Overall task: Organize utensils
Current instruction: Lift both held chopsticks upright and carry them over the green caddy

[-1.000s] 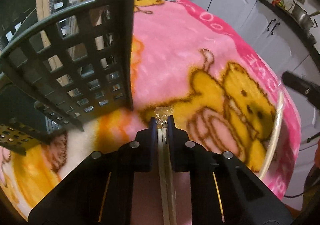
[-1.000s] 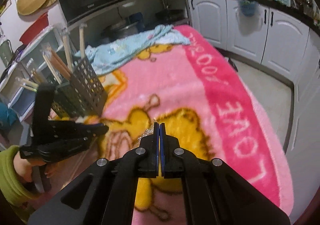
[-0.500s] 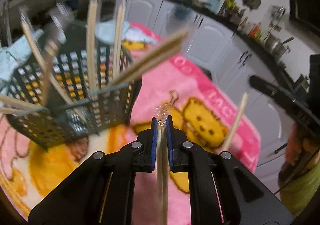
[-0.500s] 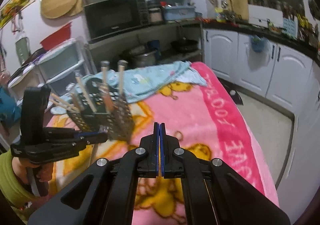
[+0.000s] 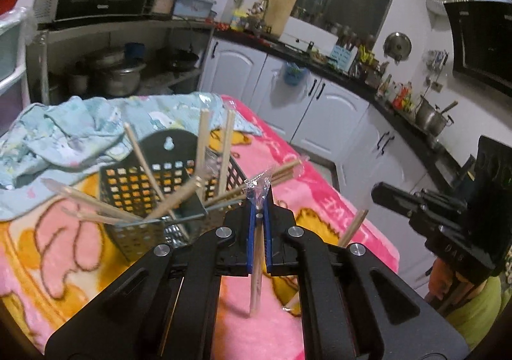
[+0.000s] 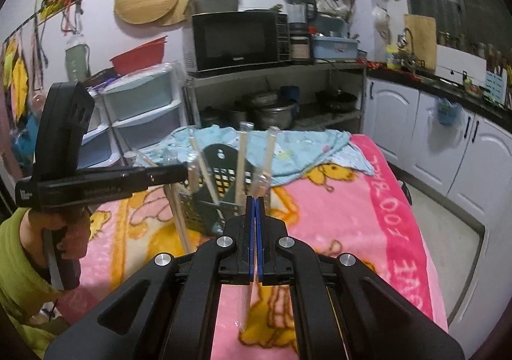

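Left gripper (image 5: 258,200): fingers drawn close, clamped on a wrapped pair of wooden chopsticks (image 5: 256,267). The sticks hang down between the blue pads; the crimped clear wrapper end stands just above the fingertips, the bare lower end points toward the pink blanket (image 5: 320,200) below. In the right wrist view the same gripper (image 6: 184,172) shows from the side, fingertips beside the basket, sticks hanging beneath it.

Black utensil basket (image 5: 160,187): perforated plastic, upright on the blanket, just ahead and left of the left gripper. Holds several wrapped chopstick pairs (image 5: 201,148), some near upright, others leaning out over the rim to left and right.

Right gripper (image 6: 255,200): fingers pressed almost together. A thin clear strip seems to hang below the pads; whether anything is truly gripped cannot be told. The basket (image 6: 204,209) stands directly ahead of it, slightly left.

Loose chopstick (image 5: 353,227): to the right of the left gripper, partly hidden behind its body, tilted up.

Light blue cloth (image 5: 73,136): crumpled, beyond the basket.

Microwave (image 6: 235,40): on a shelf unit, far ahead of the right gripper.
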A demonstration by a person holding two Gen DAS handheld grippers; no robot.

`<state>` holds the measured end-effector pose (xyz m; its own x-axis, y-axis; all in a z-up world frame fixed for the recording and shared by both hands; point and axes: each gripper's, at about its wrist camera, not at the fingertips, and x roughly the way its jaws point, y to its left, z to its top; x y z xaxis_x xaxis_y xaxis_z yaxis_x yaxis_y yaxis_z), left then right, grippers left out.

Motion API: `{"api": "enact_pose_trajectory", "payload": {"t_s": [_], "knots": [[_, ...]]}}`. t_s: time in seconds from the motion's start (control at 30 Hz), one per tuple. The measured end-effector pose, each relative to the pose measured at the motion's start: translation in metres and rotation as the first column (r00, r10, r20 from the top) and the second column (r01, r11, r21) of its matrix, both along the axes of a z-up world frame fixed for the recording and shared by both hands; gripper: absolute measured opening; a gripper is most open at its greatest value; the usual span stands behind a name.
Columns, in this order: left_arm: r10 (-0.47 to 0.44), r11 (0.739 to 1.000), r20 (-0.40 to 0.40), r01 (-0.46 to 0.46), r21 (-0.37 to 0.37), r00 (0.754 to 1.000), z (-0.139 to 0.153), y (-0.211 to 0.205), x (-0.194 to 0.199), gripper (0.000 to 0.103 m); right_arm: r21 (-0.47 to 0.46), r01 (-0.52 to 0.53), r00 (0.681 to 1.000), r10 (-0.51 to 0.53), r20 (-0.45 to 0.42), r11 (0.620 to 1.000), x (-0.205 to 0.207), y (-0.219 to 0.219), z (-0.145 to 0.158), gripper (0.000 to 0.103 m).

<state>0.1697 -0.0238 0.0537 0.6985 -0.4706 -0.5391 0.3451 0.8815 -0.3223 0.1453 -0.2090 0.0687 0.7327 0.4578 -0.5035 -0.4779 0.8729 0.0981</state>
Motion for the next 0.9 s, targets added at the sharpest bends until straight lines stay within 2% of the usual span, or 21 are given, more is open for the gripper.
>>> {"api": "enact_pose_trajectory", "payload": {"t_s": [0.3, 0.57, 0.9], "knots": [[0.035, 0.998, 0.085, -0.030, -0.052, 0.996, 0.038, 0.027, -0.008, 0.002, 0.014, -0.032, 0.998, 0.031, 0.060, 0.999, -0.003, 0.017, 0.032, 0.001], [0.070, 0.995, 0.191, -0.055, -0.080, 0.979, 0.088, 0.049, -0.014, 0.002, 0.027, -0.073, 0.986, 0.068, 0.155, 0.997, -0.002, 0.034, 0.073, 0.001], [0.148, 0.989, 0.344, -0.134, -0.063, 0.927, 0.143, 0.068, -0.016, 0.002, 0.066, -0.111, 0.959, 0.090, 0.267, 0.992, 0.007, 0.048, 0.133, 0.001]]}}
